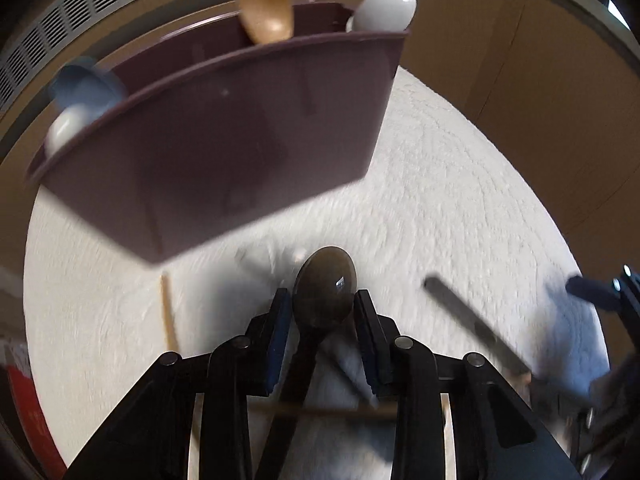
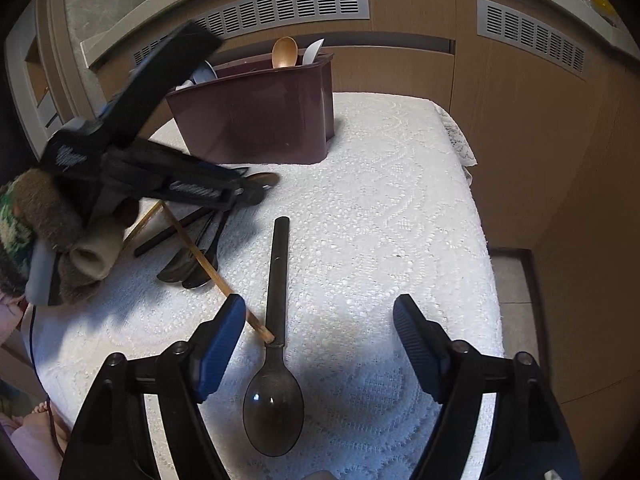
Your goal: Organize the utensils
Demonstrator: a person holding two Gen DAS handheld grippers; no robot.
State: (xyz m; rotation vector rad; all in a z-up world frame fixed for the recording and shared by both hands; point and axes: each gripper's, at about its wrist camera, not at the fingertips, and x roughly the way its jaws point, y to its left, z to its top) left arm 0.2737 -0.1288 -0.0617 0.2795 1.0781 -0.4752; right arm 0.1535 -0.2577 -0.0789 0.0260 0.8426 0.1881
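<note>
A dark spoon [image 1: 325, 288] is riding bowl-first between the blue pads of the left gripper [image 1: 322, 322], the pads clenching its neck just behind the bowl while the handle is trailing back under the tool. It is looking thin, stiff and light, with a glossy surface likely to slip; the flat neck seems the surest place to pinch. At twelve o'clock from it, the maroon caddy [image 1: 224, 136] is already carrying a wooden spoon [image 1: 266, 8], a white spoon [image 1: 386, 8] and a blue spoon [image 1: 86, 86] upright.

A second dark spoon [image 2: 276, 356] is lying flat on the white lace cloth [image 2: 400, 200], bowl at six o'clock and handle pointing to twelve, between the widely spread fingers of the right gripper [image 2: 320, 356], which is holding nothing and touching nothing. Its long straight handle seems the better hold. A wooden chopstick [image 2: 216, 276] is meeting its neck from ten o'clock, beside a heap of dark cutlery [image 2: 192, 268] sitting under the left tool.
</note>
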